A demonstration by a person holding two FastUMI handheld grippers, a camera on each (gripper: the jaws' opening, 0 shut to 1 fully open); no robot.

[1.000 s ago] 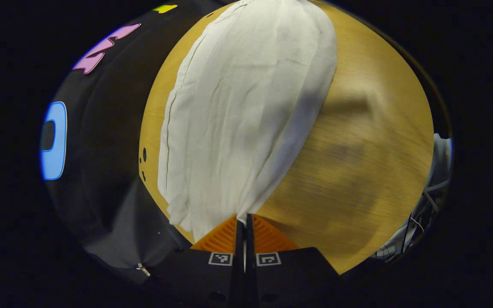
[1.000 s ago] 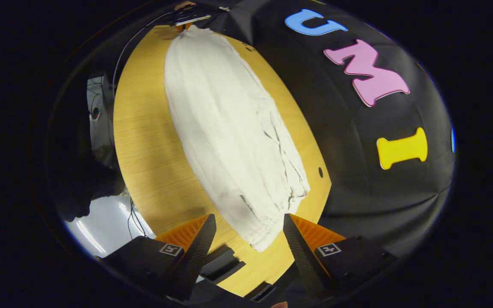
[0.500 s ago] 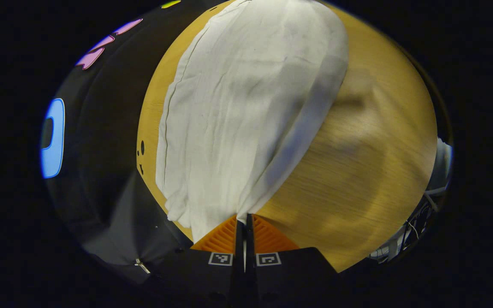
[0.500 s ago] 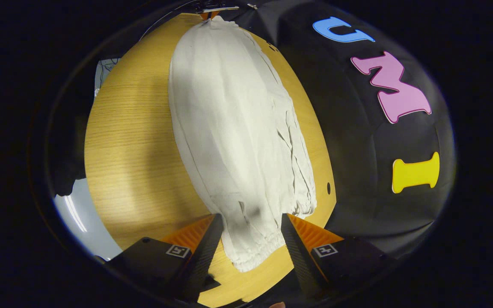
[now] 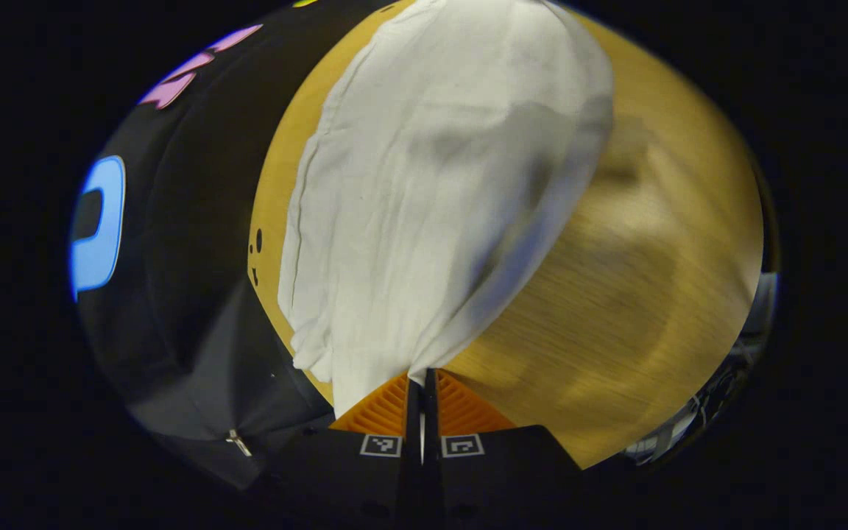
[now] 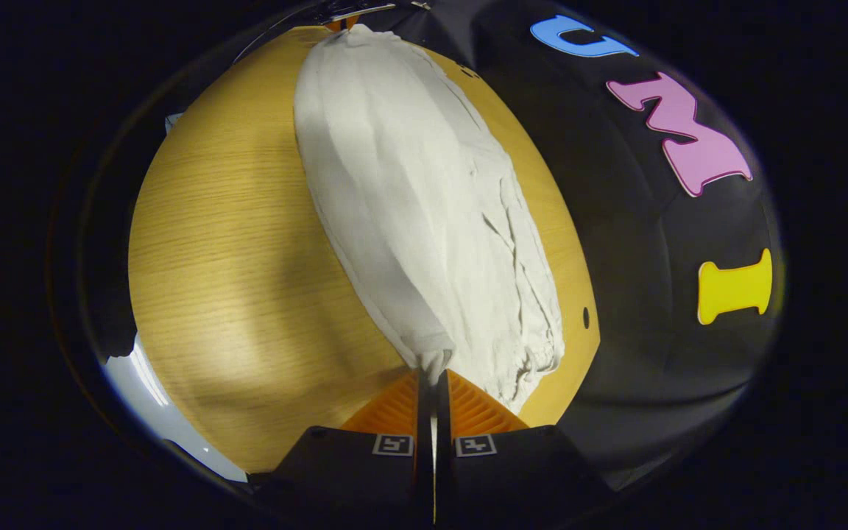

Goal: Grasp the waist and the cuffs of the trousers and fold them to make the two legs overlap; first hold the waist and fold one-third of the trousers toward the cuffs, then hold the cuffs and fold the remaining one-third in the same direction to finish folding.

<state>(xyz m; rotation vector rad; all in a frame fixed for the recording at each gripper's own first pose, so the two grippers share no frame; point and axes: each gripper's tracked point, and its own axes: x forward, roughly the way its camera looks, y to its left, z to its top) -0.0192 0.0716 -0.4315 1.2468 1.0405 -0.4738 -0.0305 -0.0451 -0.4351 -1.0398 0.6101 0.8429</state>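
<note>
White trousers lie stretched lengthwise on a round wooden table. My left gripper is shut, pinching the corner of the trousers' near end, and the cloth rises slightly to its fingers. In the right gripper view the trousers run away from me across the table. There my right gripper is shut on the near edge of the gathered, elastic end. The rest of that end hangs just right of the fingers. The other gripper shows small at the far end of the cloth.
The booth's black cloth wall stands close behind the table's far side. A small hole marks the tabletop near its edge. Pale floor and cables lie beyond the table's open side.
My right gripper moved forward over the gathered end and went from open to shut on it. My left gripper stayed shut on its end, shifting only slightly.
</note>
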